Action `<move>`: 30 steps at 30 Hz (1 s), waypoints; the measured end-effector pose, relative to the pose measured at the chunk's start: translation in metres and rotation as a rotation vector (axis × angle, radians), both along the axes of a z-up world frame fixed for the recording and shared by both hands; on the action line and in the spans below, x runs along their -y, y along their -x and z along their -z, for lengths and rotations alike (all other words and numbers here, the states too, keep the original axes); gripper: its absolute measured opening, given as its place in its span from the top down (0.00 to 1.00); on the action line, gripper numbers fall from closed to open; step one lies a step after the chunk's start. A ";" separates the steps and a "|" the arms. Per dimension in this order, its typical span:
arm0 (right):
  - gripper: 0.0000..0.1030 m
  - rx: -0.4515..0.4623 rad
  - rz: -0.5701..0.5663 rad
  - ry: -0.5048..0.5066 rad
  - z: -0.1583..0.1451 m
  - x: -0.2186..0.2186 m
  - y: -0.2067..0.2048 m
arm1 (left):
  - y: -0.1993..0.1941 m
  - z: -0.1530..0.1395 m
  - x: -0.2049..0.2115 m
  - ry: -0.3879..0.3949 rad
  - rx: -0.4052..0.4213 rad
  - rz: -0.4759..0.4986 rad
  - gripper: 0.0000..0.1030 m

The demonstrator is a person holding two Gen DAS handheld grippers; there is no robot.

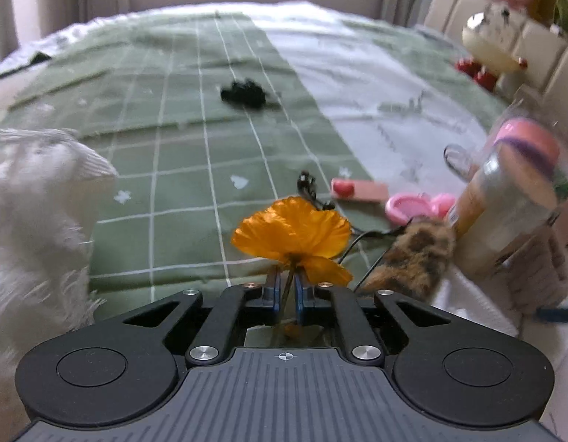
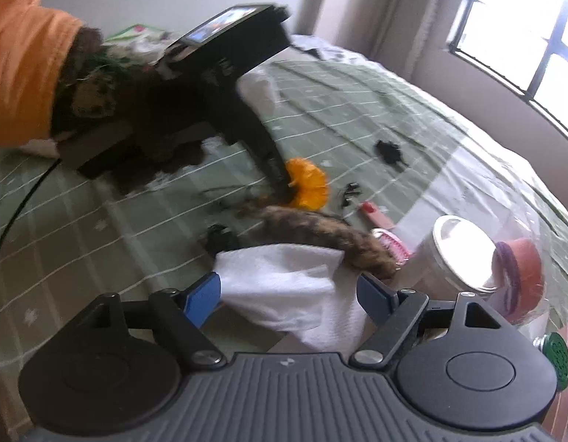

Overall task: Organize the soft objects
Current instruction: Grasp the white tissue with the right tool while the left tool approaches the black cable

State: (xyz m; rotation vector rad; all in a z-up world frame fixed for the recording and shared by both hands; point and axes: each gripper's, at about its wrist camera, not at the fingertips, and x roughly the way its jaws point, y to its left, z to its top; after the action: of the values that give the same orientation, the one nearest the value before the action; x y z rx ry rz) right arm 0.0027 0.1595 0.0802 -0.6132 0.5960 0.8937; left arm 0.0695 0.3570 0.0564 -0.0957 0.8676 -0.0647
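My left gripper (image 1: 287, 276) is shut on the stem of an orange fabric flower (image 1: 295, 234) and holds it above the green checked bedspread (image 1: 180, 140). The flower (image 2: 307, 184) and the left gripper (image 2: 284, 184) also show in the right wrist view. My right gripper (image 2: 289, 291) is open, with a white cloth (image 2: 287, 283) lying between and beyond its blue fingers (image 2: 203, 294). A brown spotted furry piece (image 1: 416, 258) lies to the right of the flower; it also shows past the cloth in the right wrist view (image 2: 320, 235).
On the bed lie a black scrunchie (image 1: 243, 94), a white fluffy item (image 1: 30, 213), a pink box (image 1: 357, 189), a pink mirror (image 1: 412, 208), a jar (image 2: 453, 254) and a clear bag (image 1: 519, 191). Plush toys (image 1: 493, 44) stand at the headboard.
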 end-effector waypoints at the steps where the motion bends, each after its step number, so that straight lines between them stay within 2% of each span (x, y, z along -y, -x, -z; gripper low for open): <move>1: 0.21 0.000 -0.014 0.021 0.003 -0.004 0.003 | 0.005 -0.004 0.000 0.001 0.014 -0.011 0.91; 6: 0.23 0.101 -0.033 0.088 0.029 -0.030 0.008 | 0.033 -0.030 -0.006 0.009 0.045 -0.075 0.92; 8: 0.52 0.129 -0.029 0.122 0.036 -0.039 0.003 | 0.043 -0.040 -0.008 0.003 0.046 -0.100 0.92; 9: 0.82 0.118 -0.029 0.154 0.038 -0.044 -0.001 | 0.046 -0.045 -0.008 0.000 0.048 -0.110 0.92; 10: 0.85 0.095 -0.024 0.169 0.037 -0.046 -0.005 | 0.051 -0.051 -0.009 -0.004 0.052 -0.122 0.92; 13: 0.98 0.017 -0.003 0.105 0.006 -0.039 -0.015 | 0.062 -0.078 -0.008 -0.015 0.076 -0.155 0.92; 16: 0.98 -0.048 0.022 0.021 -0.041 -0.023 -0.027 | 0.068 -0.114 -0.002 -0.010 0.104 -0.195 0.92; 19: 0.98 -0.065 0.055 -0.061 -0.099 -0.001 -0.043 | 0.071 -0.154 0.010 -0.081 0.144 -0.207 0.92; 21: 0.98 -0.060 0.083 -0.123 -0.140 0.018 -0.056 | 0.065 -0.165 0.011 -0.021 0.106 -0.199 0.92; 23: 0.98 -0.058 0.109 -0.174 -0.175 0.039 -0.068 | 0.053 -0.157 0.010 0.075 0.038 -0.172 0.89; 26: 0.98 -0.056 0.129 -0.223 -0.202 0.069 -0.074 | 0.031 -0.117 0.011 0.094 -0.063 -0.193 0.87; 28: 0.97 -0.077 0.144 -0.234 -0.199 0.087 -0.074 | 0.023 -0.090 0.011 0.060 -0.070 -0.245 0.86; 30: 0.97 -0.130 0.161 -0.231 -0.179 0.095 -0.070 | 0.017 -0.066 0.011 0.039 -0.071 -0.278 0.81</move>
State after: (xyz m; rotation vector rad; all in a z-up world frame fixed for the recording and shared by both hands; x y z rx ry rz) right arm 0.0723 0.0641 0.2594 -0.2961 0.6388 0.8402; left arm 0.0522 0.3461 0.1219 -0.2549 0.9173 0.1830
